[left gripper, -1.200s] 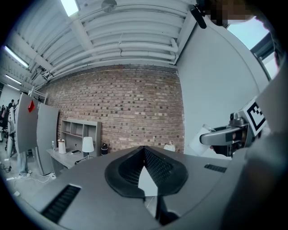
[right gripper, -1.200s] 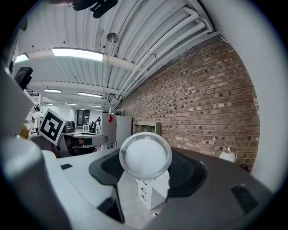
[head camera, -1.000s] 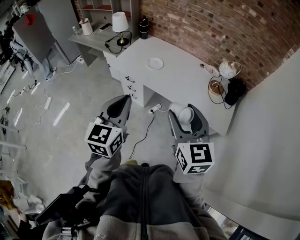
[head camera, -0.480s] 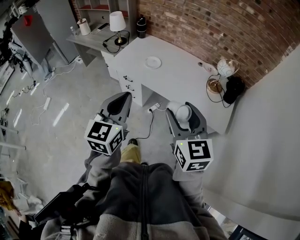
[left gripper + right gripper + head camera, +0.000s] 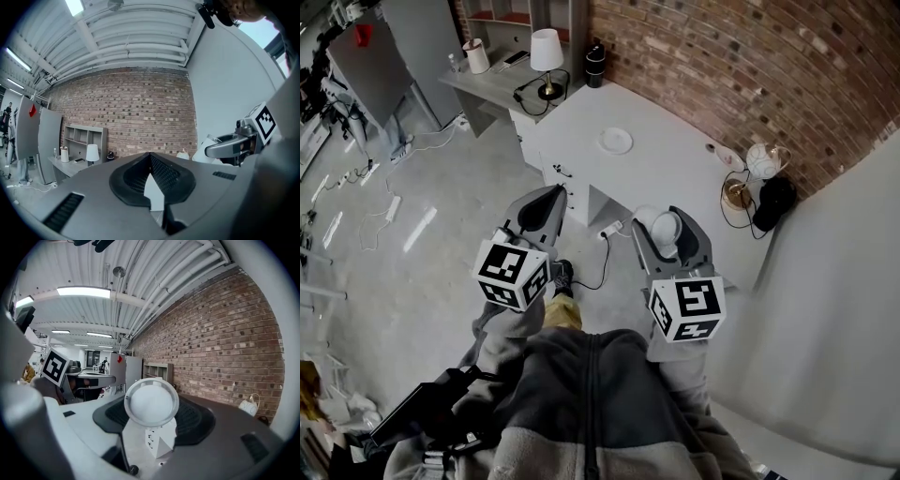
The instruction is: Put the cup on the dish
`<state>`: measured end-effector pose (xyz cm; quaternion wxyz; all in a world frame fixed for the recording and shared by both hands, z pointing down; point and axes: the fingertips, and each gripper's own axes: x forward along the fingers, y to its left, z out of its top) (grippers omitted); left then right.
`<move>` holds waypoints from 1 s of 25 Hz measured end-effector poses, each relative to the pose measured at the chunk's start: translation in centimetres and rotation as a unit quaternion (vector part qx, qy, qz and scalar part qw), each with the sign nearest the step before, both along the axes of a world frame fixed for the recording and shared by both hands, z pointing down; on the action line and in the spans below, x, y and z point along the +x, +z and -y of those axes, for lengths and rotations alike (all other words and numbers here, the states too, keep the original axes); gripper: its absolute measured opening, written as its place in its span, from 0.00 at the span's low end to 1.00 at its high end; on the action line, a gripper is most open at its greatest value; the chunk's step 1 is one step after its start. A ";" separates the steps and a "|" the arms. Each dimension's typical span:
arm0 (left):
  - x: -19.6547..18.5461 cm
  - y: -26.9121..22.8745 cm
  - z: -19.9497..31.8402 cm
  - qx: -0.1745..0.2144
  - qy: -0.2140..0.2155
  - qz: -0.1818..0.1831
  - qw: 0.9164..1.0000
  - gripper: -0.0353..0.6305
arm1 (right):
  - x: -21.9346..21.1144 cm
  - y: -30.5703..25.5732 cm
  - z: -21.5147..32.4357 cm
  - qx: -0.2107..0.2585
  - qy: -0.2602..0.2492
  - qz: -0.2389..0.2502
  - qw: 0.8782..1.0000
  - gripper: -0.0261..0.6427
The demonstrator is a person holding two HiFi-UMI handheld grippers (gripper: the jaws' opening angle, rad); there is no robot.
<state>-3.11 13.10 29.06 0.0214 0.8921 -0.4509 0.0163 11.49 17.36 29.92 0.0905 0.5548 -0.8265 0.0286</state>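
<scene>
Between the pads of the right hand-held gripper [image 5: 669, 221] sits a white cup [image 5: 664, 230]. Its jaws stand wide and grip the cup's sides. The right gripper view looks straight at one round end of the cup, with a dark ribbed pad on either side of it. The cup is carried in the air above the floor, short of the table [image 5: 675, 183].

Ahead of that hand-held gripper and a little to its left, the small white dish [image 5: 615, 141] lies flat on the white table, well apart from the cup, with bare tabletop around it. Further ahead stands the brick wall [image 5: 750, 66], and off to the gripper's right, at the table's far end, are glass vessels [image 5: 766, 159] and a black object with looped cords.

Beside it, the left hand-held gripper [image 5: 546, 202] is held level. Its jaws are drawn together to a point at the tips, and nothing is between them. The left gripper view shows only a narrow wedge of light below the closed tips. Beyond this hand-held gripper, a lower grey table carries a lamp [image 5: 546, 49] with a white shade, and a black tumbler [image 5: 596, 64] stands at the near corner of the white table.

Below the two hand-held grippers, a power strip [image 5: 609, 228] and its cable lie on the grey floor, and the person's shoe [image 5: 562, 277] shows under the left marker cube.
</scene>
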 end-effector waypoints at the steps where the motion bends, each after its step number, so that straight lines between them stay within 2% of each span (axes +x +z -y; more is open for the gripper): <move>1: -0.3 0.0 0.9 0.001 -0.001 -0.003 1.000 0.06 | -0.3 0.1 0.9 0.000 -0.001 -0.002 1.000 0.44; 10: -1.1 0.8 10.8 -0.006 0.002 -0.018 1.000 0.06 | -1.0 0.8 10.5 -0.017 0.007 -0.014 1.000 0.44; 15: -2.1 1.9 16.4 -0.025 -0.002 -0.016 1.000 0.06 | -1.1 1.6 16.1 -0.032 0.018 -0.008 0.999 0.44; 25: -2.7 2.7 26.6 -0.048 0.010 0.007 0.999 0.06 | -0.9 3.0 26.9 -0.056 0.037 0.006 0.998 0.44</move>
